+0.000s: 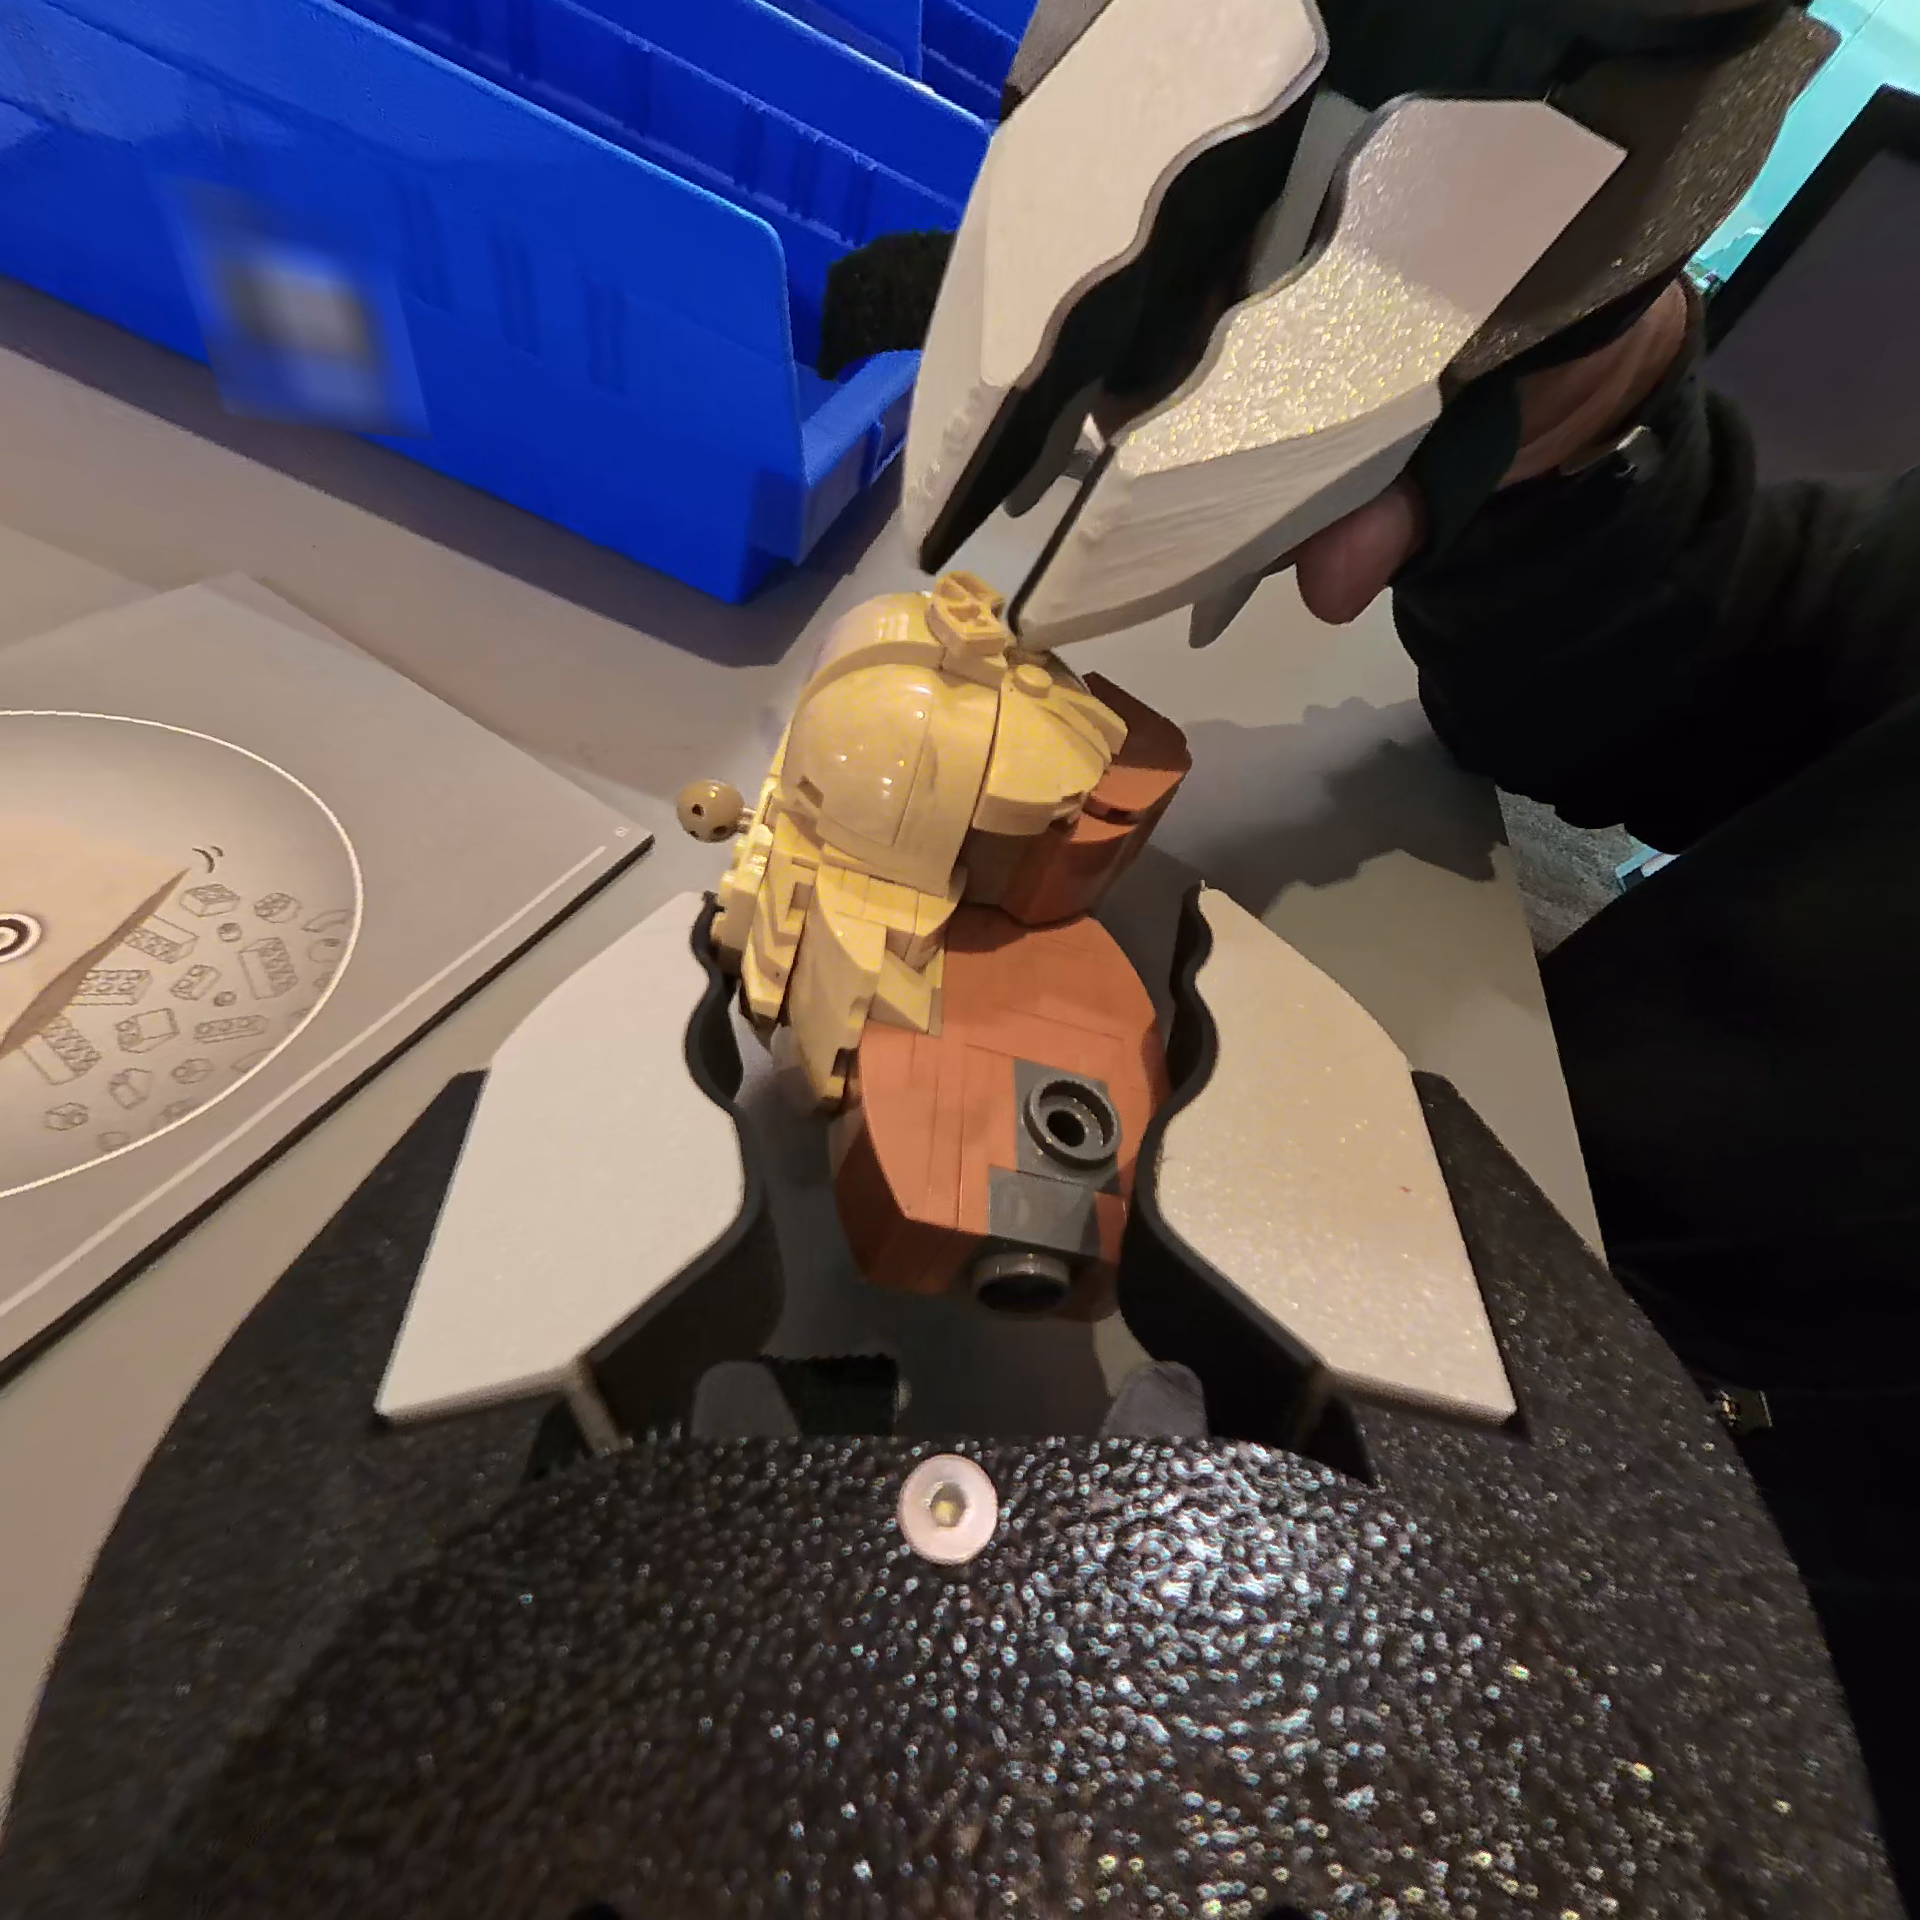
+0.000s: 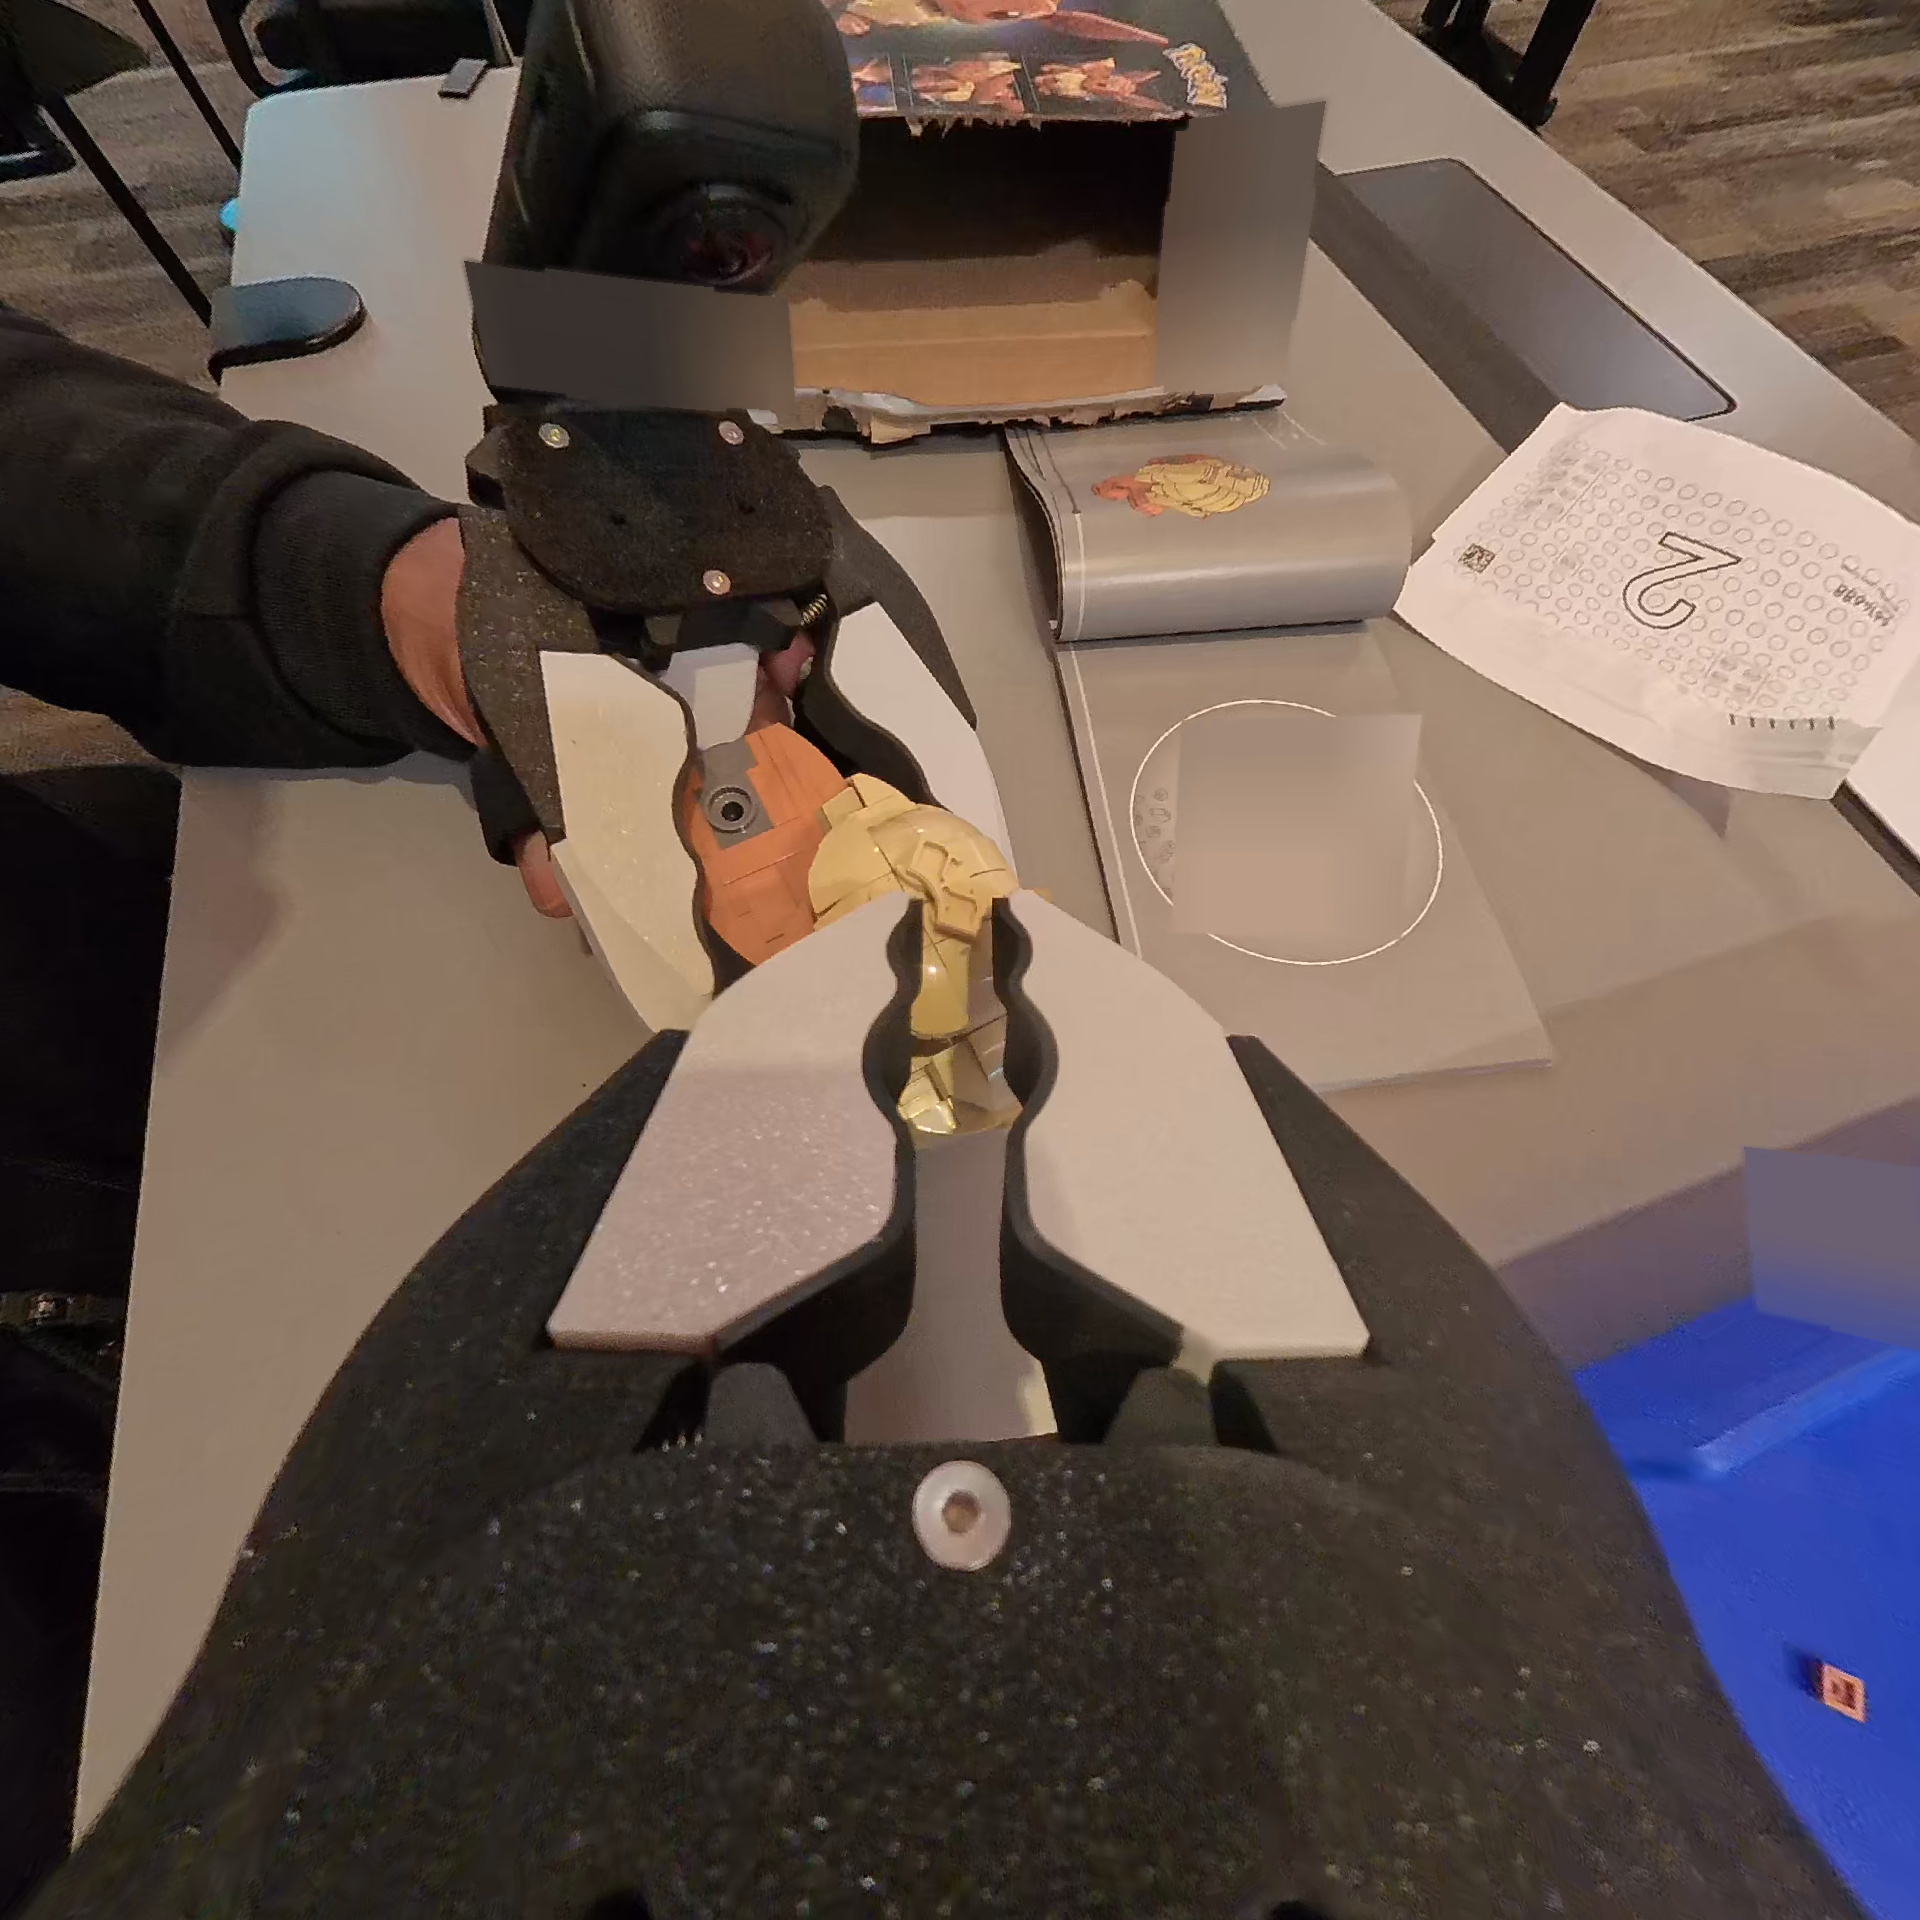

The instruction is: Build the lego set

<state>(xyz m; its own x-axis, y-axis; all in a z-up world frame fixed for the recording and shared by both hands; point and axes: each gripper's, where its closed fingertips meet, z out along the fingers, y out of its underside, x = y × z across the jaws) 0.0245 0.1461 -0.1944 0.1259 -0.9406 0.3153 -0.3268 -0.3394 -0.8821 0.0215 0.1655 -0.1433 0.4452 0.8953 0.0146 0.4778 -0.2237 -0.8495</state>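
The left tool (image 1: pixel 945 914) stands wide, with its two pads set against opposite flanks of one tan-and-brown plastic brick figure (image 1: pixel 997 1039), which it grips at the centre of the left wrist view, over the grey tabletop (image 1: pixel 1299 790). The right tool (image 2: pixel 951 914) comes in from the upper right of that view with its tips a narrow slit apart, placed at one small tan brick piece (image 1: pixel 971 613) on the crown of the figure's domed tan head. The piece lies between the tips, but whether the pads press on it cannot be told. Count of items: two tools, each carried in one gloved hand; one brick figure; one small tan crown piece; one tan ball stud (image 1: pixel 710 812) projecting from the figure's left side; one open grey instruction booklet (image 2: pixel 1299 883) at centre right of the right wrist view; one torn-open cardboard box (image 2: pixel 977 332) at top centre; one white printed paper bag (image 2: pixel 1662 582) at upper right; at least two blue plastic bins (image 1: pixel 520 260); one small orange brick (image 2: pixel 1834 1699) in the blue bin at lower right.
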